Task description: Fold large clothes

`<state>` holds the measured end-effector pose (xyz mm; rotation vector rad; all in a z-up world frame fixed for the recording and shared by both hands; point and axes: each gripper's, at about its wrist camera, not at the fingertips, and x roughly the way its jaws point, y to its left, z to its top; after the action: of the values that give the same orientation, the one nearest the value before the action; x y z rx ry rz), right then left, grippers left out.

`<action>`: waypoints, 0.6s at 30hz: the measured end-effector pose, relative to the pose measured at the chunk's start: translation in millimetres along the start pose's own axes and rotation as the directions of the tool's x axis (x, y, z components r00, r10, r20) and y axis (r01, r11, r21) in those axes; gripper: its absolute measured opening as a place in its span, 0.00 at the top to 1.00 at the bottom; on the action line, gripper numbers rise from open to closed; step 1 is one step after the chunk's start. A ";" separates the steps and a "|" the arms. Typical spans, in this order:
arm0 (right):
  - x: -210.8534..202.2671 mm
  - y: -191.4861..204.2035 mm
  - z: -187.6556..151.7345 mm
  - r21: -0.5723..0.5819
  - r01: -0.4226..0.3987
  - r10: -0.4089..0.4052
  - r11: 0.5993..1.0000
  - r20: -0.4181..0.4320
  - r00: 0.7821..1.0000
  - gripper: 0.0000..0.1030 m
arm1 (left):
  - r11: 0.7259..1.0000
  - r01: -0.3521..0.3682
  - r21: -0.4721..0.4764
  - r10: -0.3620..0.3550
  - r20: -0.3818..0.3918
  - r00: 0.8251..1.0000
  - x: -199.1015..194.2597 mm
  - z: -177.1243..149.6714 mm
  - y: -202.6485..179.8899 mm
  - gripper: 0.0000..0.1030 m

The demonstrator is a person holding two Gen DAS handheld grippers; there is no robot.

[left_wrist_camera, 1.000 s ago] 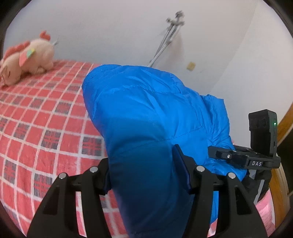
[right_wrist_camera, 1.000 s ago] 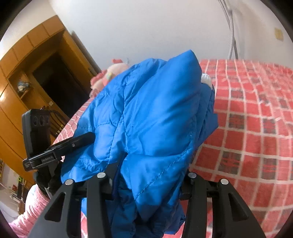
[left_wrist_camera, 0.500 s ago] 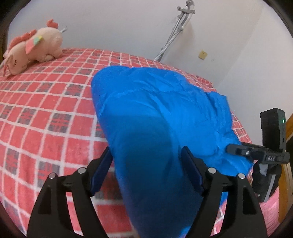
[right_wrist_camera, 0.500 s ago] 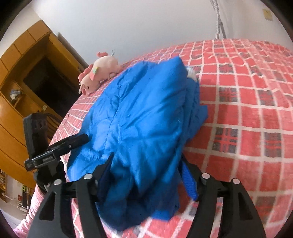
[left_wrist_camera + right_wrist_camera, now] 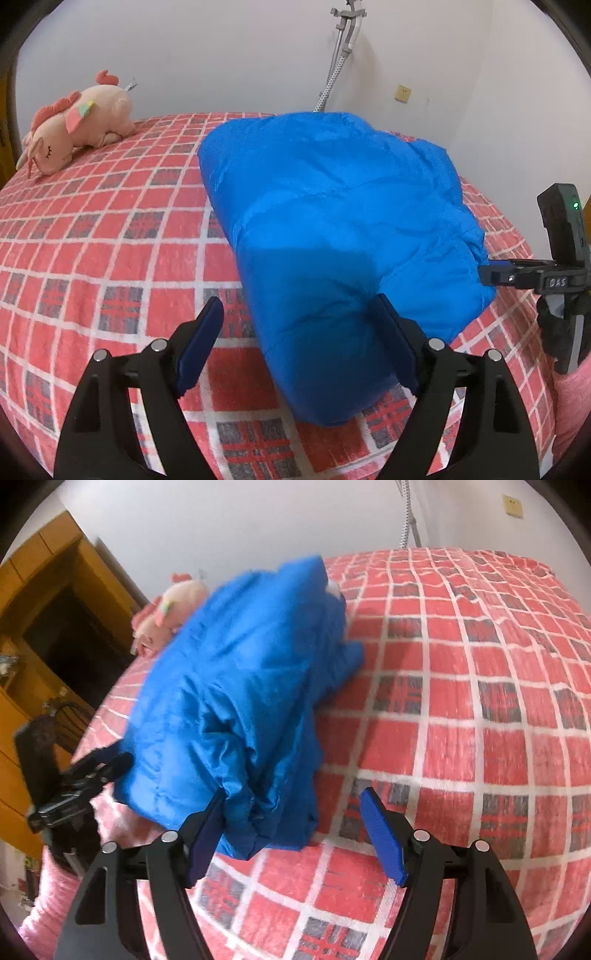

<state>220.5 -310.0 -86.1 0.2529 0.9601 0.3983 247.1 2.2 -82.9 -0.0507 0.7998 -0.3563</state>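
Note:
A folded blue padded jacket (image 5: 332, 229) lies as a thick bundle on the red checked bed cover (image 5: 110, 229). My left gripper (image 5: 298, 306) straddles its near end with the jaws opening. The left pad stands clear and the right pad is at the fabric. In the right wrist view the jacket (image 5: 240, 686) rests by the left finger of my right gripper (image 5: 294, 795). Its jaws are also opening, with the right pad well clear over the cover. Each gripper shows in the other's view: the right gripper (image 5: 491, 275) and the left gripper (image 5: 110, 768).
A pink plush toy (image 5: 81, 122) lies at the far left of the bed. A metal pole (image 5: 340, 55) leans on the white wall behind. A wooden wardrobe (image 5: 37, 627) stands off the bed's left side. A pink sleeve (image 5: 48, 904) shows under the grippers.
Both grippers went from clamping the lifted jacket to wide jaws. The jacket came down and now rests on the bed. Both grippers sank with it.

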 end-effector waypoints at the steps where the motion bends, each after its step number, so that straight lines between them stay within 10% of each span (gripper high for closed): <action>1: 0.2 0.5 -0.7 0.005 0.003 -0.003 1.000 0.003 1.000 0.30 | 1.000 0.009 -0.020 -0.009 -0.006 1.000 0.9 -0.6 2.7 0.20; 18: -59.7 54.7 -43.8 -0.065 0.099 -0.092 0.993 0.096 0.991 0.10 | 0.984 -0.180 -0.012 0.180 -0.011 0.984 -62.4 -25.9 -34.8 0.06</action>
<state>141.8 -285.4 -45.2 0.1603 0.8616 0.3285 178.5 -7.5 -51.6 0.0117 0.8102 -0.1801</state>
